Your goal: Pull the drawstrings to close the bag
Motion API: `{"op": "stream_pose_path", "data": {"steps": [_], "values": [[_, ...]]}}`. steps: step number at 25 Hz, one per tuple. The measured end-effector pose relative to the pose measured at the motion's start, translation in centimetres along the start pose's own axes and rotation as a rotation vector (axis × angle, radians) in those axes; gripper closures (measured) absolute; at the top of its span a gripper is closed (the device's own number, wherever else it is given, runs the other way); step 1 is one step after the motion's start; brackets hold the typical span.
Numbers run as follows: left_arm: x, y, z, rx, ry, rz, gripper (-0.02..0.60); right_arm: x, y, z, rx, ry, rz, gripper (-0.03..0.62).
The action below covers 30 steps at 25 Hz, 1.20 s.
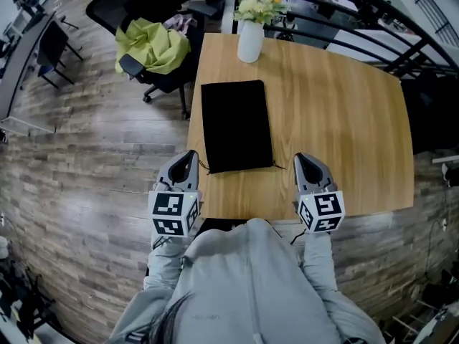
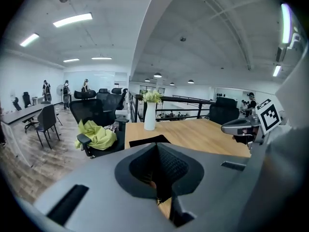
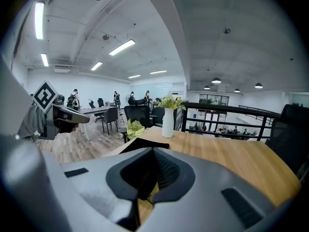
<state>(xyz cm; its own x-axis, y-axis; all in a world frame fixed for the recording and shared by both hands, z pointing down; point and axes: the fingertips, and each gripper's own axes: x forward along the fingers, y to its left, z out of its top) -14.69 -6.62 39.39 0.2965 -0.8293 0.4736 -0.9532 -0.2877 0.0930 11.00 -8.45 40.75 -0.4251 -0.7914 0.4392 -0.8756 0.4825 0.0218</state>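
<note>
L gripper (image 1: 188, 160) & R gripper (image 1: 303, 162): jaws pressed together on both, nothing pinched, tips over the near part of the wood table (image 1: 344, 120). Black bag (image 1: 237, 124) lies flat btwn the two, stretching ahead of them. Its near corners w/ drawstring ends (image 1: 204, 168) sit just inboard of each tip. Beyond the bag: white vase (image 1: 250, 40) w/ flowers. Further out, ahead-left of the L gripper: chair w/ yellow-green cloth (image 1: 150, 45).

Left grey plastic gripper (image 1: 188, 156): jaws pressed together, pointing forward, tipped slightly down. Right grey plastic gripper (image 1: 301, 158): likewise closed, parallel. Grey-sleeved forearms (image 1: 163, 267) behind both.
</note>
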Motion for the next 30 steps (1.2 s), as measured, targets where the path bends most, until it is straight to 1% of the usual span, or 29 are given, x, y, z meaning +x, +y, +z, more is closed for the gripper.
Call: {"op": "stream_pose_path", "data": {"steps": [5, 10, 15, 19, 24, 30], "values": [[1.1, -0.3, -0.7, 0.014, 0.024, -0.048, 0.555, -1.0, -0.7, -1.1, 0.016, 0.019, -0.059, 0.571], [1.7, -0.4, -1.1, 0.022, 0.035, -0.068, 0.555, -1.0, -0.7, -1.3, 0.03, 0.017, -0.078, 0.571], [2.0, -0.4, -1.5, 0.03, 0.052, -0.069, 0.554, -1.0, -0.4, -1.1, 0.033, 0.013, -0.064, 0.571], [2.6, -0.3, -2.2, 0.03, 0.08, -0.068, 0.554, -0.7, -0.6, -1.6, 0.067, 0.022, -0.04, 0.569], [3.3, -0.4, -4.4, 0.05, 0.132, -0.066, 0.554, 0.0, -0.5, -3.0, 0.093, 0.045, -0.019, 0.569], [4.3, 0.2, -6.5, 0.085, 0.195, -0.074, 0.552, 1.3, -0.2, -4.6, 0.088, 0.094, 0.008, 0.568]]}}
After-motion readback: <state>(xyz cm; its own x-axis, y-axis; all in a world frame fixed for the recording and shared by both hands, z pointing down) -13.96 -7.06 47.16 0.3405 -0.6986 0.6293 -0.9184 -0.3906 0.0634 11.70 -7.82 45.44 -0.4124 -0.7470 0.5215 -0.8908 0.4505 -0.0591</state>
